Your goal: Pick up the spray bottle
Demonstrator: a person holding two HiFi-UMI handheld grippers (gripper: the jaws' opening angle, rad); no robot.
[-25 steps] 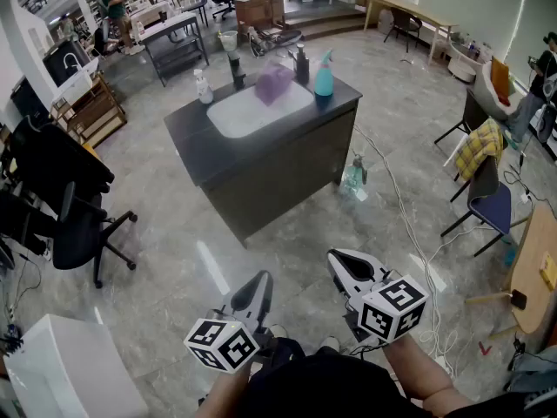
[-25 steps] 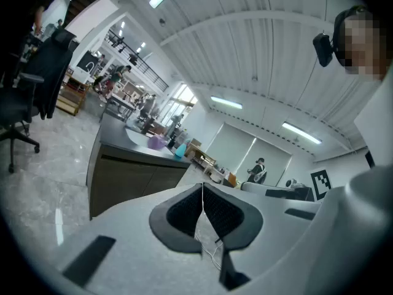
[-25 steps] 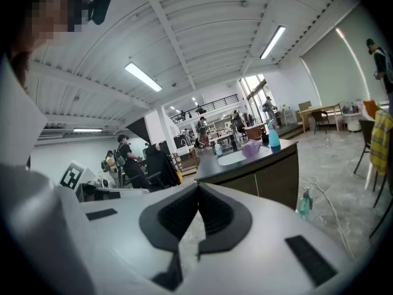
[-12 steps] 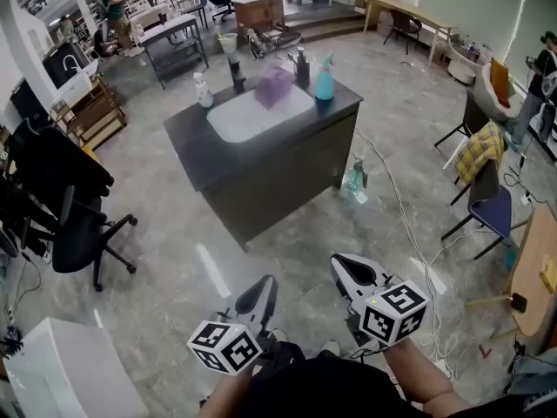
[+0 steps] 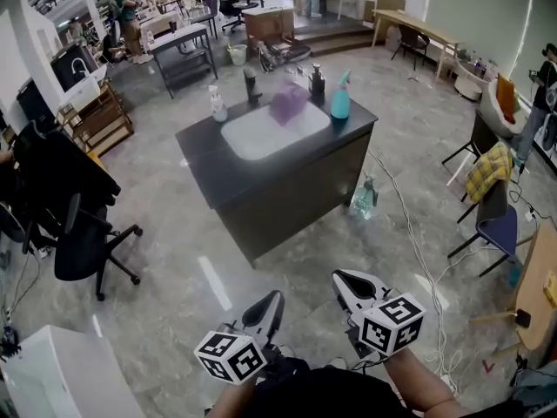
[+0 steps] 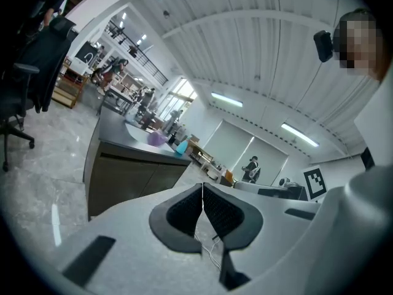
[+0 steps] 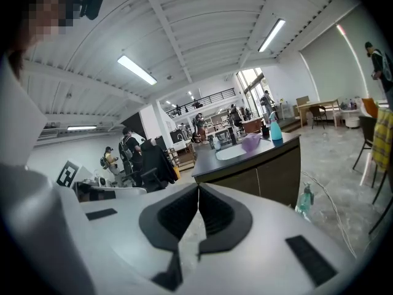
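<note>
Head view puts the dark tabletop (image 5: pixel 218 159) well ahead across open floor (image 5: pixel 287 259), with its white sink (image 5: pixel 261 133) sunk in the middle. The teal spray bottle (image 5: pixel 340 103) stands upright at the tabletop's far right corner, just beside a dark pump bottle (image 5: pixel 317 83) and near a purple object (image 5: pixel 289 101) at the sink's edge. (A second, pale green spray bottle (image 5: pixel 365 200) stands on the floor by the tabletop's right side; which one is meant cannot be told.) The left tool (image 5: pixel 268 306) and right tool (image 5: pixel 350 283) are both pressed together with nothing between them, well apart from either bottle. The step in hand looks like the approach. It would go best by walking round to the right side, spreading the right tool before arriving, and taking the bottle's body below the trigger head, clear of the pump bottle.
</note>
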